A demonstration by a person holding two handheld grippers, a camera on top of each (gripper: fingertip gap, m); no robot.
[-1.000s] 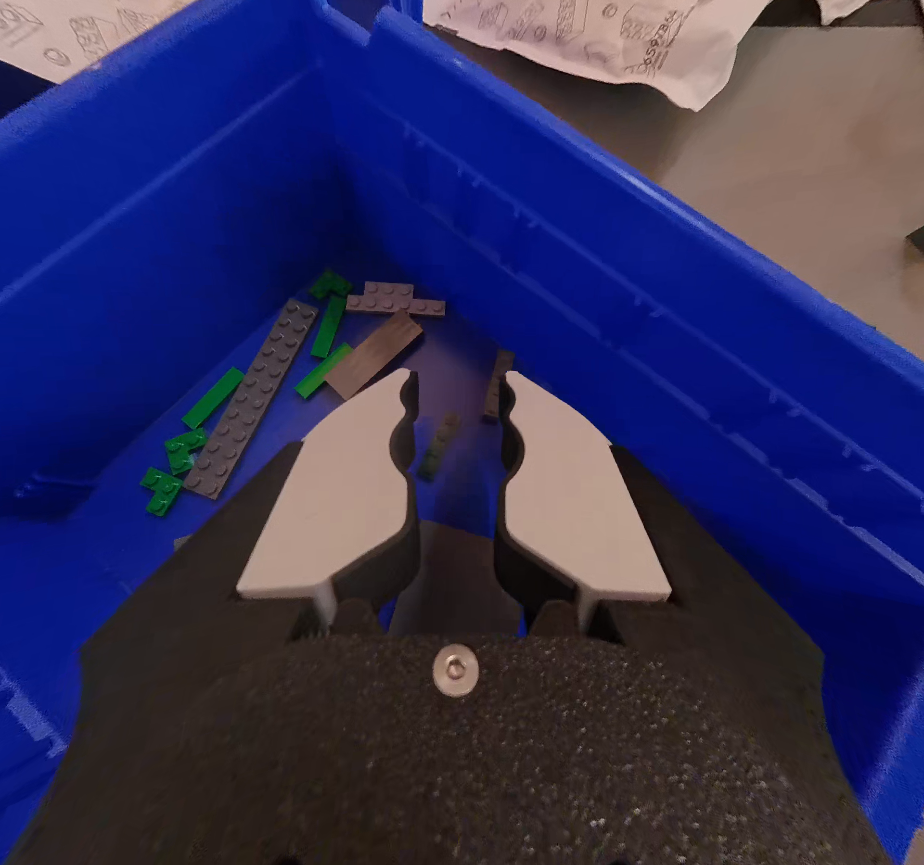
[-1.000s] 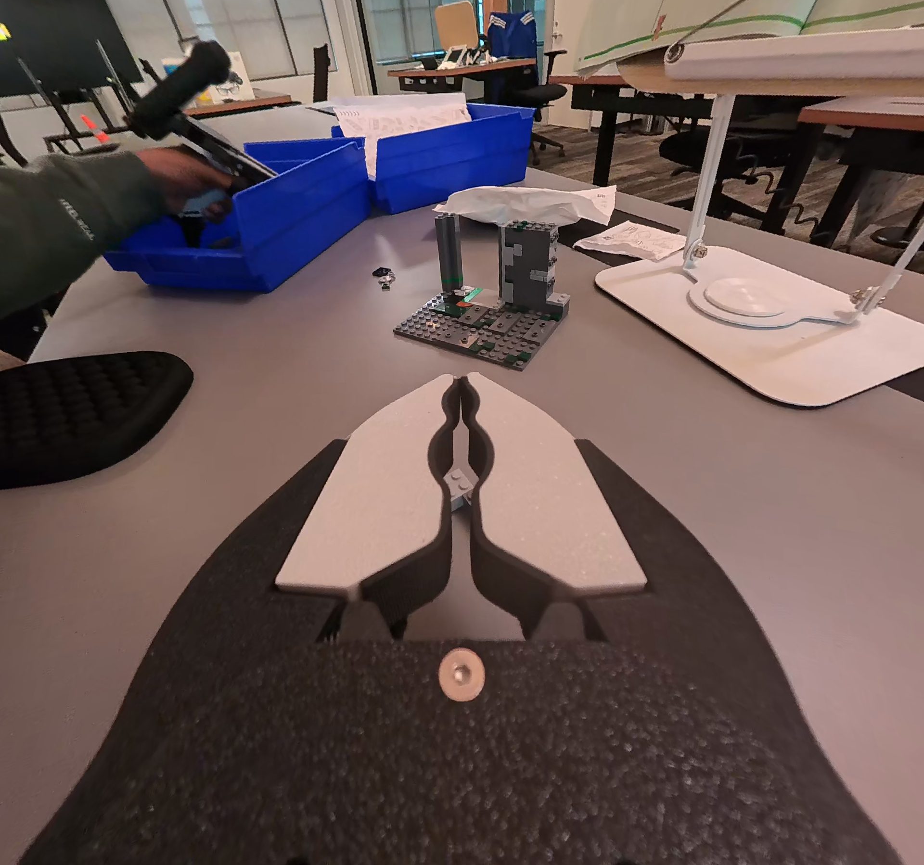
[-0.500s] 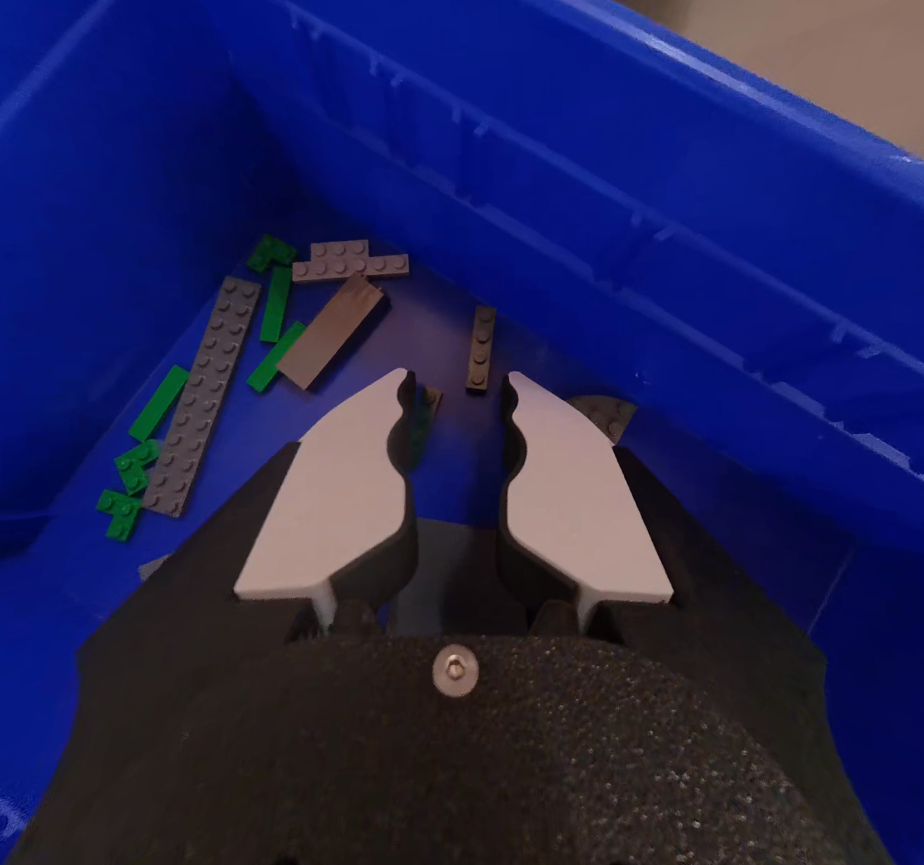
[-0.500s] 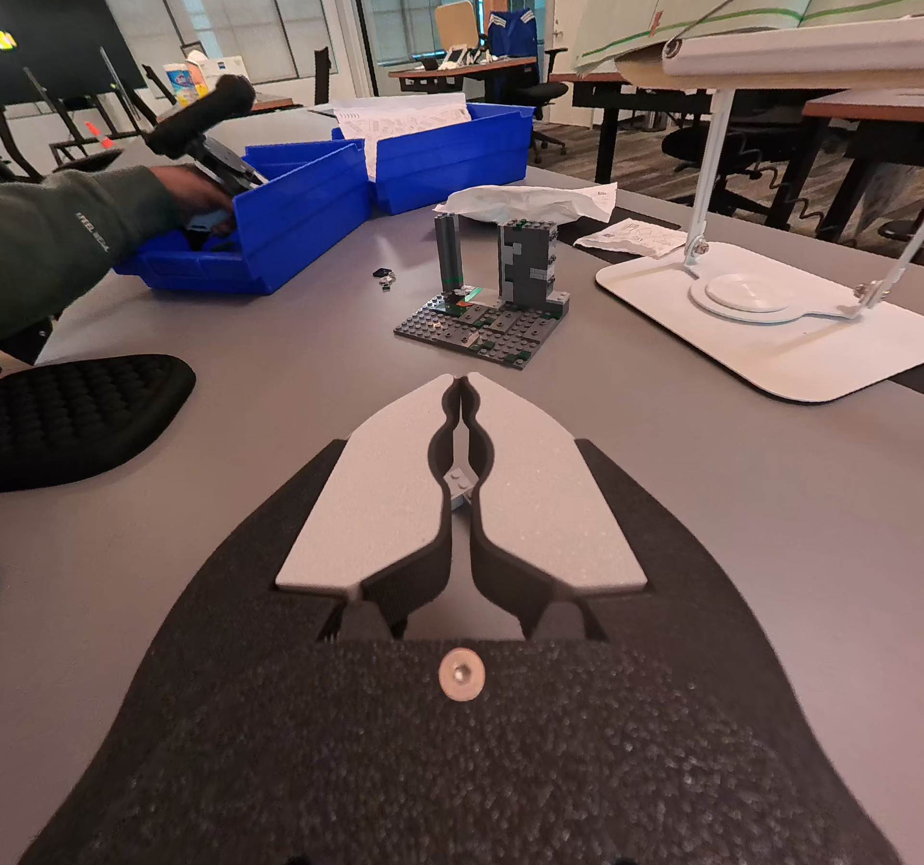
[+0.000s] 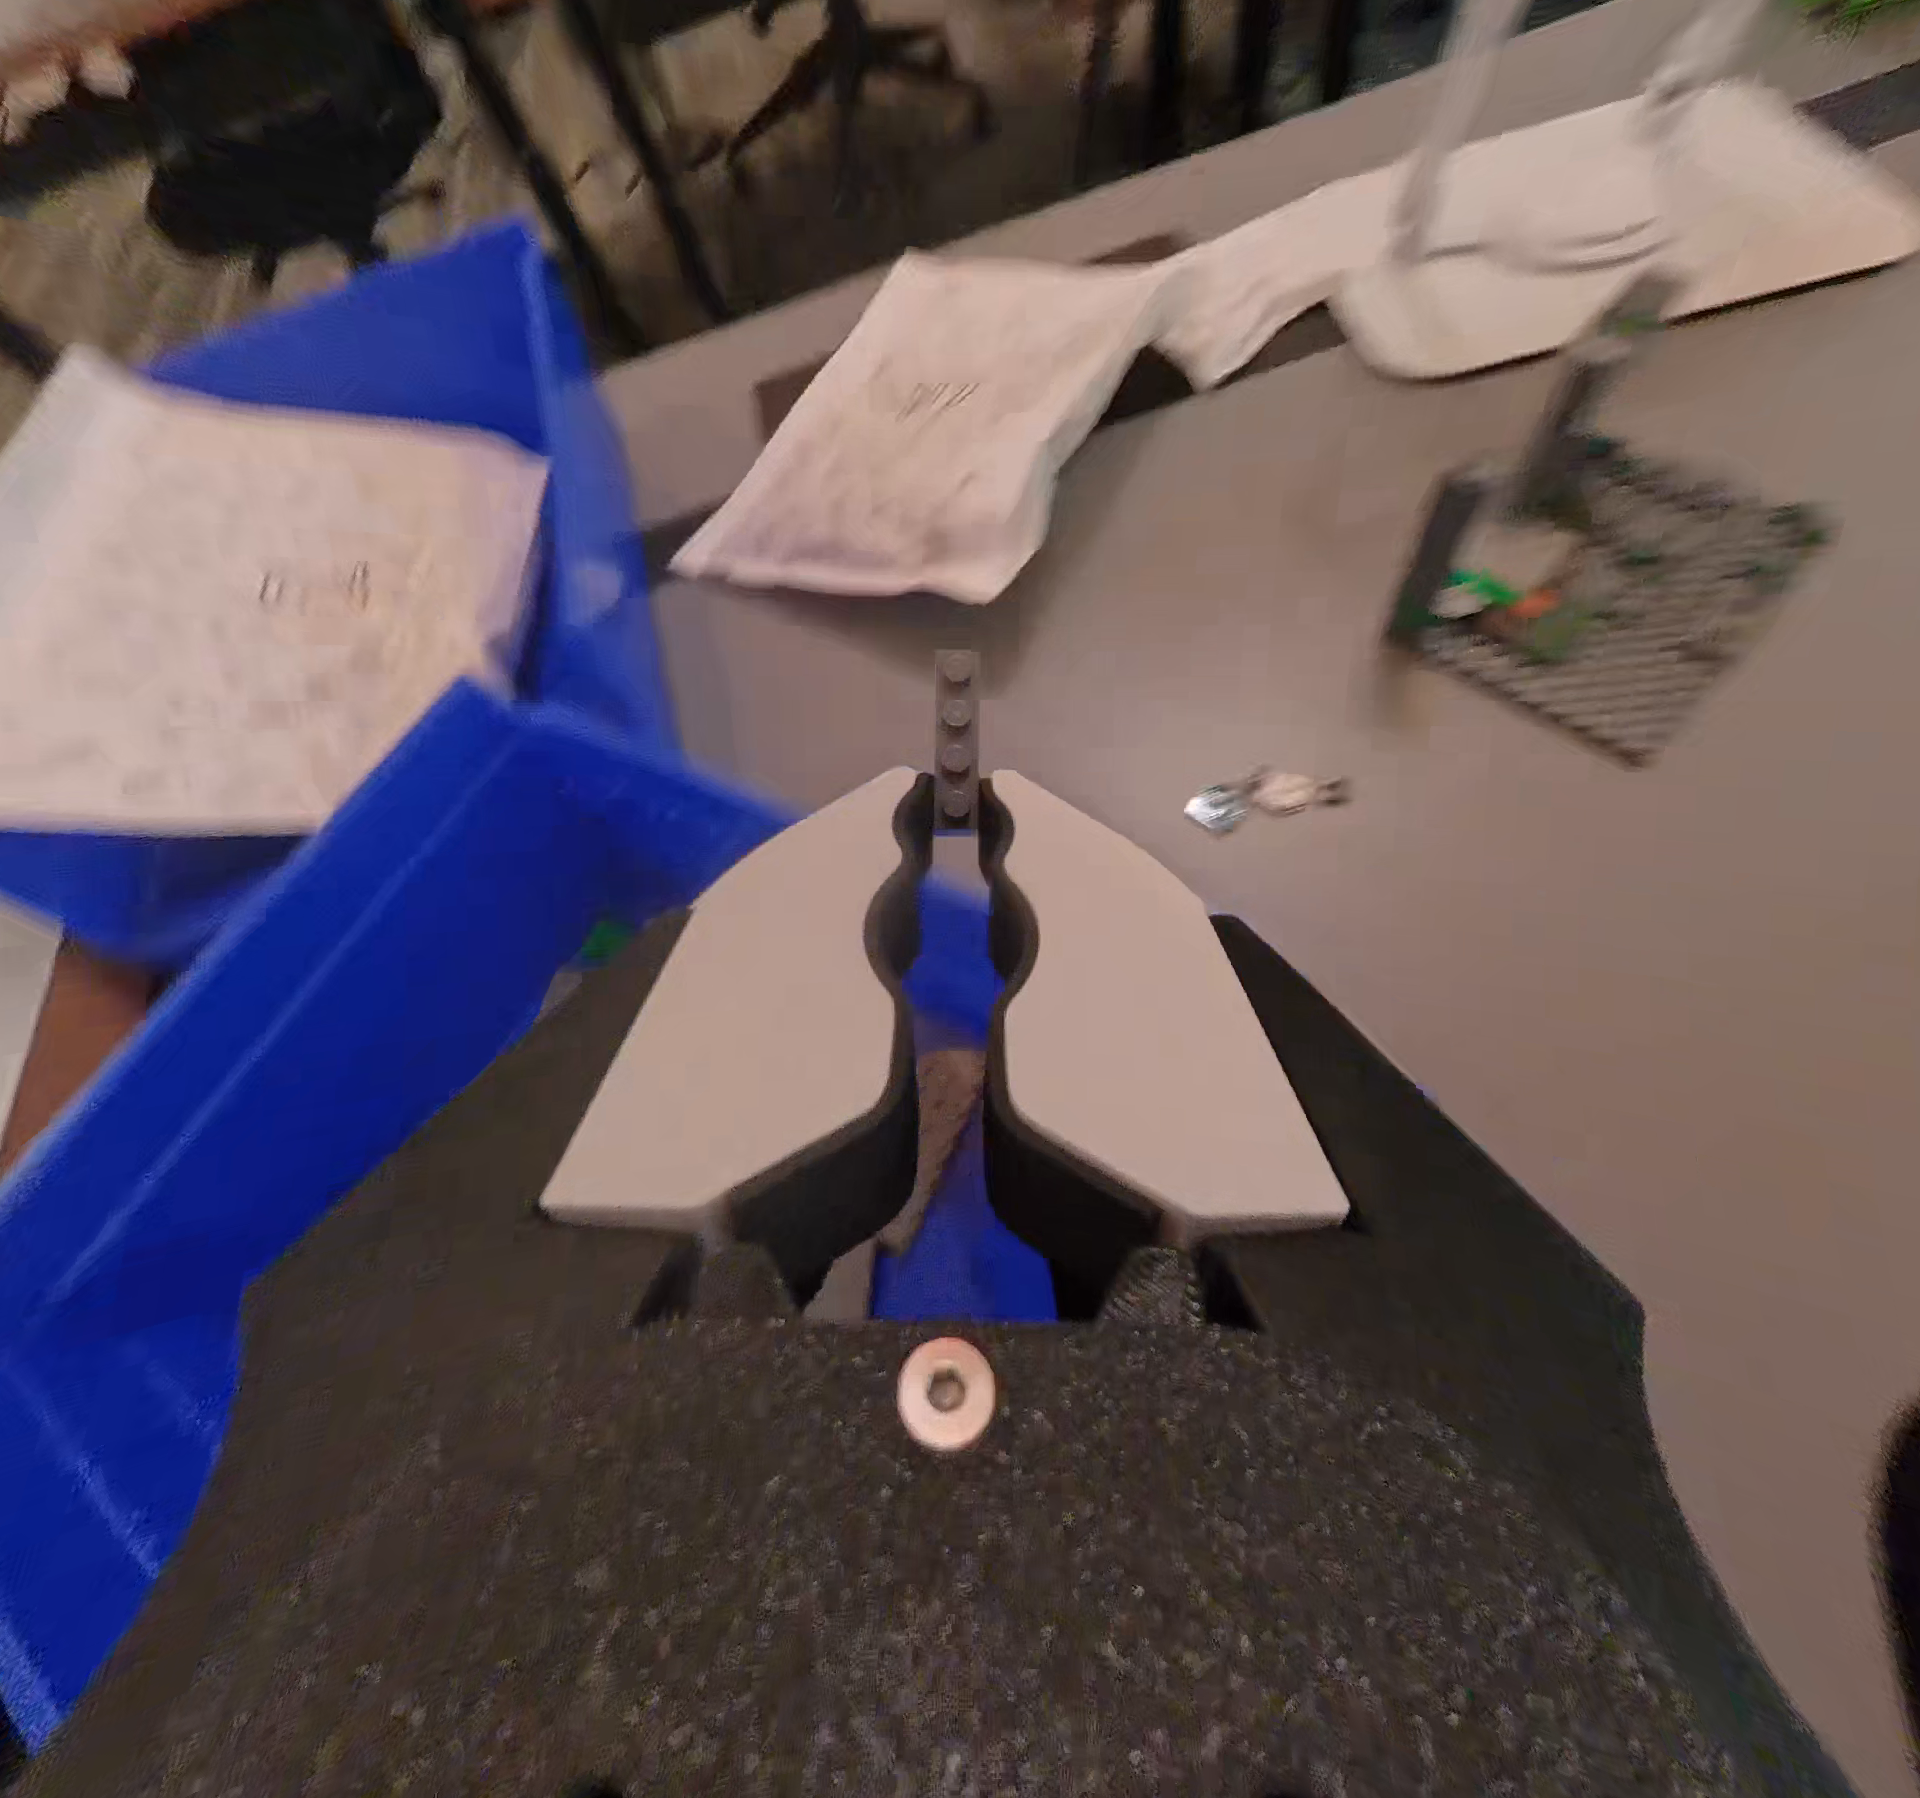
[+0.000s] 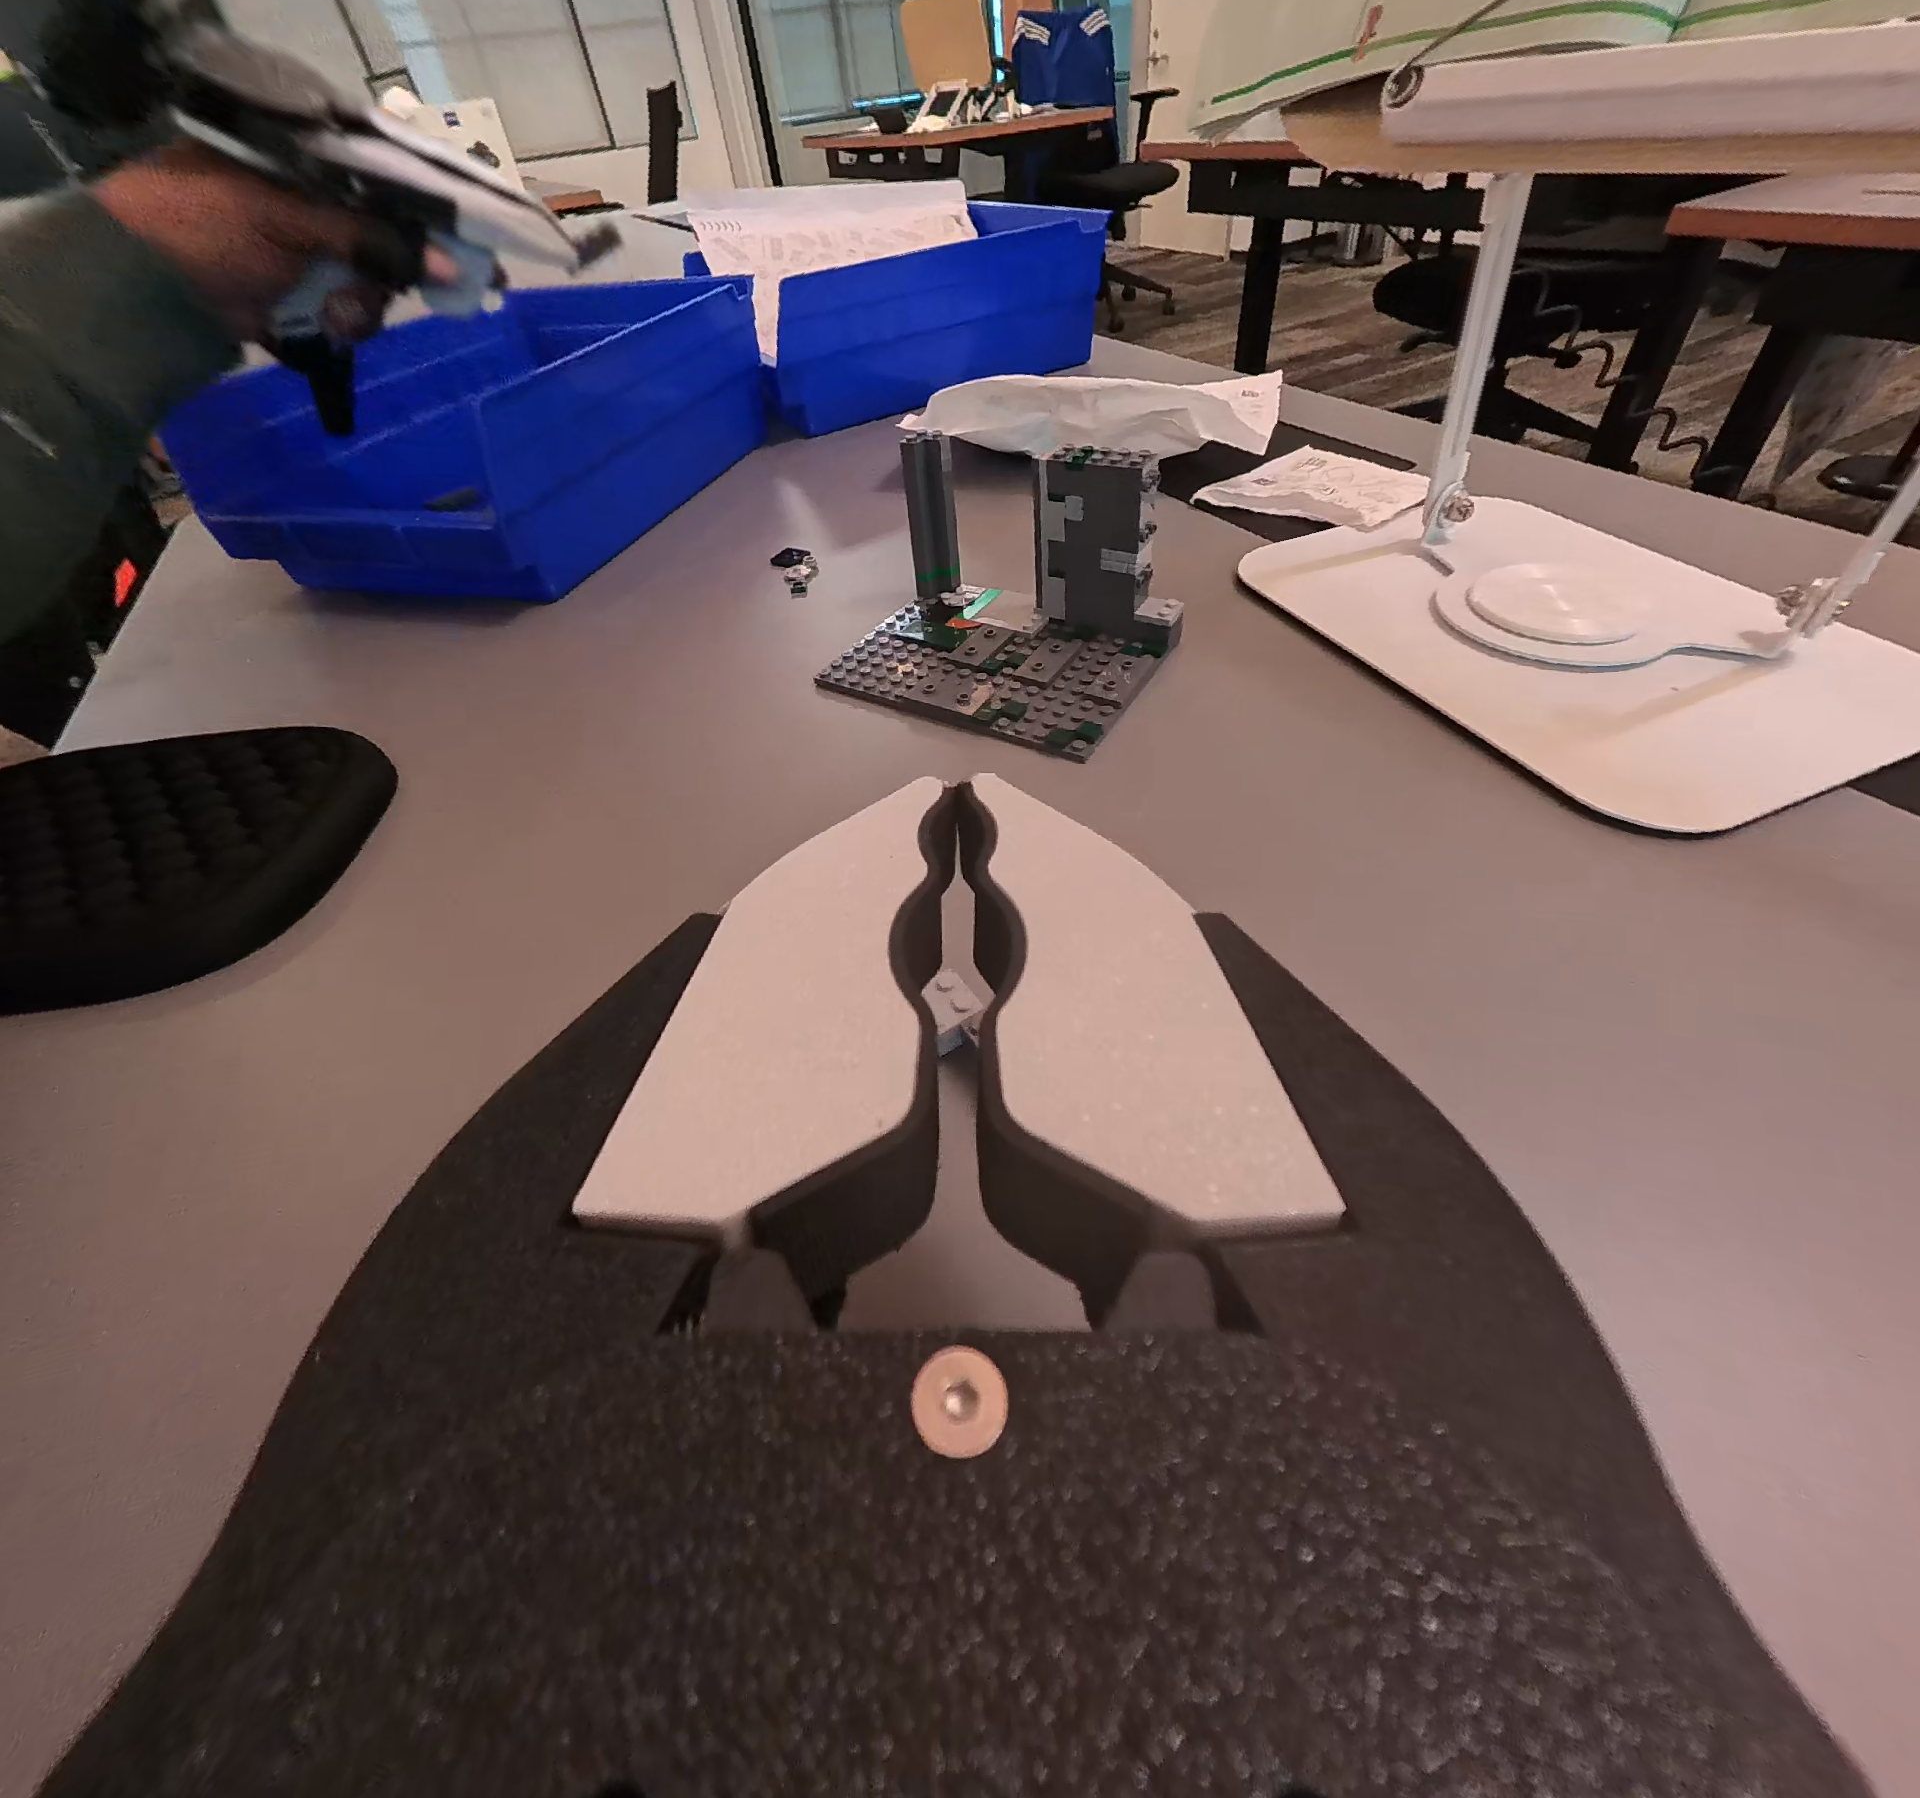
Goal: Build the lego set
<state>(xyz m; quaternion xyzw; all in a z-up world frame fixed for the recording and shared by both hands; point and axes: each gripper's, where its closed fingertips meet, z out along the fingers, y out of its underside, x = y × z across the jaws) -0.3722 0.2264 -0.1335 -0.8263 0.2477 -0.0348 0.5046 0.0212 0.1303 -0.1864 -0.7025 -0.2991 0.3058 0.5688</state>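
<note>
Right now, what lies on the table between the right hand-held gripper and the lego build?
Nothing: right wrist view shows bare grey table between right hand-held gripper and lego build.

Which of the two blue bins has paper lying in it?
The farther blue bin, behind the nearer bin; a white printed sheet rests in it.

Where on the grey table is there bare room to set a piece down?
Bare table lies between the right tool and the lego build, bordered left by the black pad and right by the white stand base. It is crowded behind the build: blue bins, crumpled paper bag, small loose pieces.
</note>
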